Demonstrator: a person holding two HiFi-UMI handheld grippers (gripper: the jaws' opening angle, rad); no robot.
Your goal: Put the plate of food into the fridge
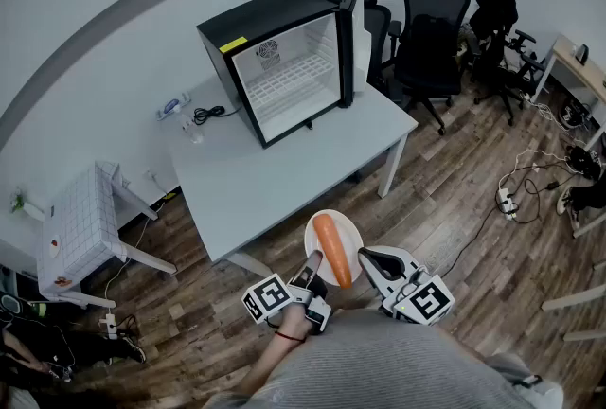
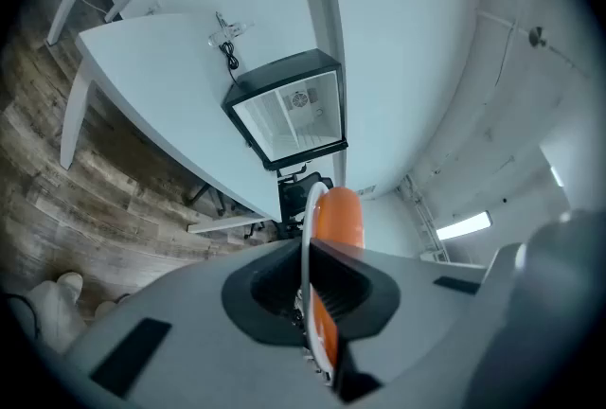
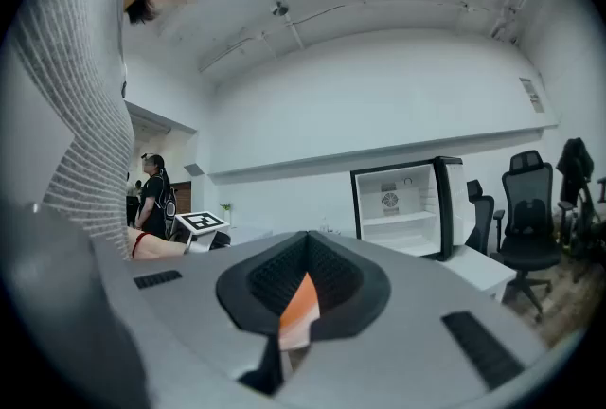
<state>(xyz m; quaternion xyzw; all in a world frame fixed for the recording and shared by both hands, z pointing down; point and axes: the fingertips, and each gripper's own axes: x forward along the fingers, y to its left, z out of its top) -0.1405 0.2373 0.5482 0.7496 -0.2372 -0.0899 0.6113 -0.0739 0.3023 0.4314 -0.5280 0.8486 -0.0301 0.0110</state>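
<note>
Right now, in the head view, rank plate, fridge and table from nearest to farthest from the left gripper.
1. plate: clamped in the left gripper.
2. table: just ahead.
3. fridge: at the table's far end.

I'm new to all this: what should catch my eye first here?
A bright orange piece of food on a white plate, pinched at its rim by the left gripper and right gripper near the person's body. Beyond it, a black mini fridge stands open on the white table.
</note>
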